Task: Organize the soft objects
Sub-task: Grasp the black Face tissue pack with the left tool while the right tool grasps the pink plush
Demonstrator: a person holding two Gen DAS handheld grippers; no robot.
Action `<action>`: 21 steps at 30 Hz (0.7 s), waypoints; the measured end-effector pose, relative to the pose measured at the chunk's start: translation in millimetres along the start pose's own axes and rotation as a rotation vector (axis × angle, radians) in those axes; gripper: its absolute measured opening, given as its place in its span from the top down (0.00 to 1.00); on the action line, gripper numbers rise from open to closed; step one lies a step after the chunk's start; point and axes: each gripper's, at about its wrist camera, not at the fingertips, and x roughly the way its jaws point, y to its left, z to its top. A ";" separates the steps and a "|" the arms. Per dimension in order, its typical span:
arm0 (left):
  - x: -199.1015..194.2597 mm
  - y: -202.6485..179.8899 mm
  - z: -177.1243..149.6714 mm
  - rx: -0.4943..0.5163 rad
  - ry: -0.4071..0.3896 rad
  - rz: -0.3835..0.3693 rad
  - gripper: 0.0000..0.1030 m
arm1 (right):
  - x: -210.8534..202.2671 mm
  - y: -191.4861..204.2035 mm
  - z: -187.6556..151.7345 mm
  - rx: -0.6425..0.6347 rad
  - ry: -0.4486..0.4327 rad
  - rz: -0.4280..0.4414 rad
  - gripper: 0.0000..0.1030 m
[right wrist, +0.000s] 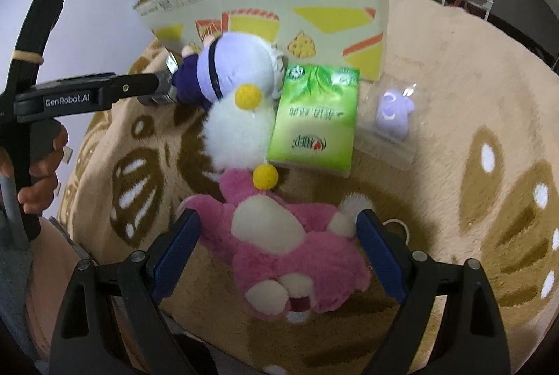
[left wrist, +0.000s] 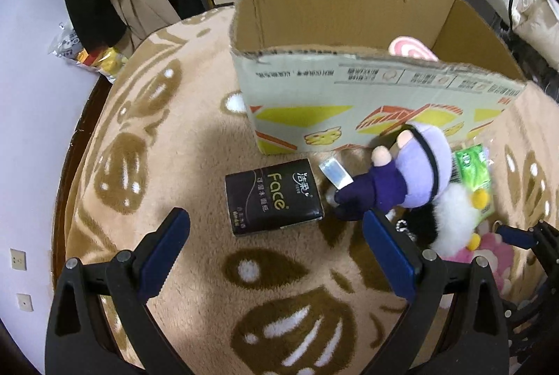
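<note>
My left gripper (left wrist: 276, 221) is open and points down at a black tissue pack (left wrist: 272, 196) lying on the rug, just ahead of its fingertips. To its right lies a purple plush doll (left wrist: 412, 175) against a white fluffy plush (left wrist: 450, 221). My right gripper (right wrist: 279, 228) is open, its blue fingers on either side of a pink plush bear (right wrist: 290, 252) that lies on the rug. A green tissue pack (right wrist: 314, 123) and a small purple plush in a clear bag (right wrist: 393, 116) lie beyond it. The open cardboard box (left wrist: 349, 88) stands behind, with a pink swirled item (left wrist: 408, 50) inside.
A beige rug with brown shapes (left wrist: 181, 144) covers the floor. A small silver packet (left wrist: 335, 172) lies beside the doll. A person's hand (right wrist: 42, 172) holds the left gripper (right wrist: 160, 88) at the left. Shelves, hanging clothes and a white rack stand behind the box.
</note>
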 end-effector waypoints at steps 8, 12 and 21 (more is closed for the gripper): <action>19.7 14.4 4.9 -0.052 0.041 -0.010 0.05 | 24.8 3.4 -0.3 -0.013 0.069 0.034 0.08; 22.5 28.9 8.4 -0.117 0.029 -0.041 0.05 | 28.2 6.7 -0.7 -0.028 0.069 0.028 0.08; 53.8 48.3 13.6 -0.240 0.093 -0.128 0.18 | 31.0 17.1 -2.1 -0.049 0.069 0.038 0.22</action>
